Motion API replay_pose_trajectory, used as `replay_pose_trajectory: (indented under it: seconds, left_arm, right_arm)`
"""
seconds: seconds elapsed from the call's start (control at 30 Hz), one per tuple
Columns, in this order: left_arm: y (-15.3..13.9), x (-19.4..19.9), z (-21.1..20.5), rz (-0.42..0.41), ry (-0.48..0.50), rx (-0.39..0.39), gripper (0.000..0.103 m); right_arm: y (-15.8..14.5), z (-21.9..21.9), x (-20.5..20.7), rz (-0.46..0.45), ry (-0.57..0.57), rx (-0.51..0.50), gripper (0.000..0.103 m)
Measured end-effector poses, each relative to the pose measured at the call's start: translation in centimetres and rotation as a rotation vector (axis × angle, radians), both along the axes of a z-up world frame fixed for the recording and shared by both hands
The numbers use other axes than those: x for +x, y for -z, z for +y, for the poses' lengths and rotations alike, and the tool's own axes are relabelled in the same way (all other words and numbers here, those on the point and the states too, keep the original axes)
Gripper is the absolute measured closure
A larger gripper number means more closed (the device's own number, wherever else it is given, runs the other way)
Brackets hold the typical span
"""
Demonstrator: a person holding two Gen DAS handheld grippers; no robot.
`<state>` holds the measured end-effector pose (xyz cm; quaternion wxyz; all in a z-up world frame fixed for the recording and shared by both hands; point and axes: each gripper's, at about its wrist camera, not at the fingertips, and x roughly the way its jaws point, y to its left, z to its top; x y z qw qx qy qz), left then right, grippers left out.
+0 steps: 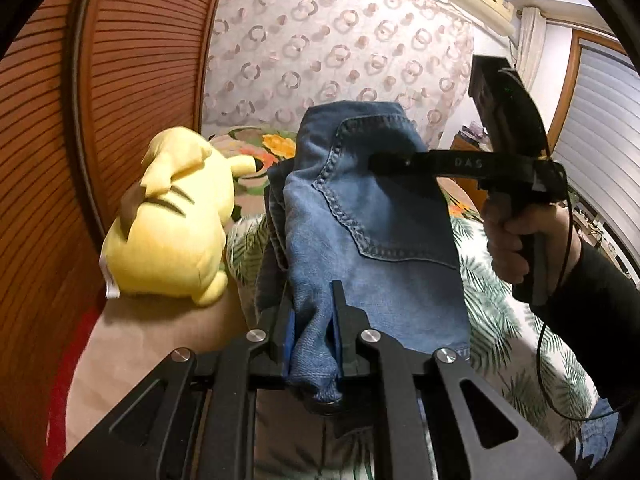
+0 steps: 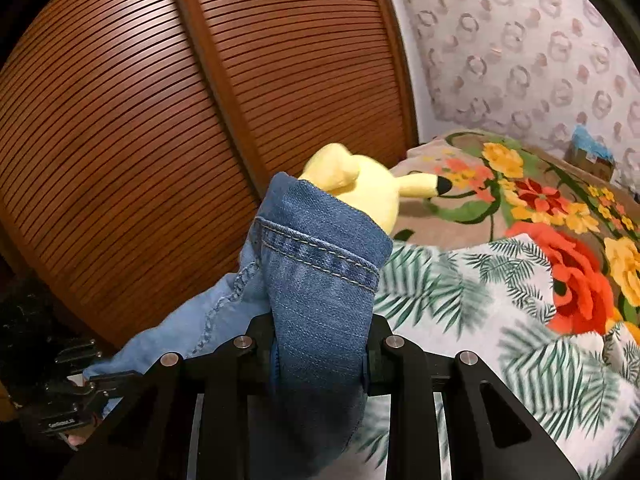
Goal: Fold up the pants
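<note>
Blue denim pants (image 1: pixel 372 220) hang lifted above the bed, held by both grippers. My left gripper (image 1: pixel 314 320) is shut on a bunched fold of the denim near its lower edge. In the left wrist view my right gripper (image 1: pixel 376 162) reaches in from the right, held by a hand, its fingers clamped on the pants near the back pocket seam. In the right wrist view my right gripper (image 2: pixel 320 344) is shut on a thick fold of the pants (image 2: pixel 320 280) with the hem seam showing. The left gripper (image 2: pixel 80 396) shows at the lower left there.
A yellow plush toy (image 1: pixel 172 224) lies on the bed left of the pants; it also shows in the right wrist view (image 2: pixel 368 188). The bed has a leaf-print sheet (image 2: pixel 480 320) and a floral blanket (image 2: pixel 540 208). A slatted wooden wardrobe (image 2: pixel 160 120) stands close on the left.
</note>
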<state>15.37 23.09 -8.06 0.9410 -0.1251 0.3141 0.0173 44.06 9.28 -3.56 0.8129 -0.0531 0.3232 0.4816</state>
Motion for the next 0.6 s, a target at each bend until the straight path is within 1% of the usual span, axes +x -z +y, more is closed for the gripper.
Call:
replay_pose_trajectory:
  seconds: [0.23, 0.4, 0.47, 0.57, 0.6]
  left_arm:
    - [-0.2, 4.5, 1.4, 0.018, 0.007, 0.009, 0.088]
    - [0.5, 6.3, 2.2, 0.030, -0.006, 0.007, 0.088]
    - [1.2, 6.6, 2.4, 0.045, -0.010, 0.003, 0.088]
    - [2.6, 7.2, 2.5, 0.078, -0.012, -0.011, 0.088]
    - [3.0, 7.4, 2.5, 0.088, -0.013, -0.016, 0.088]
  right_arm:
    - [0.5, 2.2, 5.3, 0.017, 0.024, -0.002, 0.074]
    - [1.2, 3.9, 8.3, 0.017, 0.014, -0.010, 0.073]
    - [1.7, 4.8, 9.1, 0.018, 0.010, -0.025, 0.069]
    - [3.0, 5.7, 10.7, 0.042, 0.034, -0.077, 0.053]
    - [3.5, 6.0, 11.1, 0.041, 0.065, -0.108, 0.043]
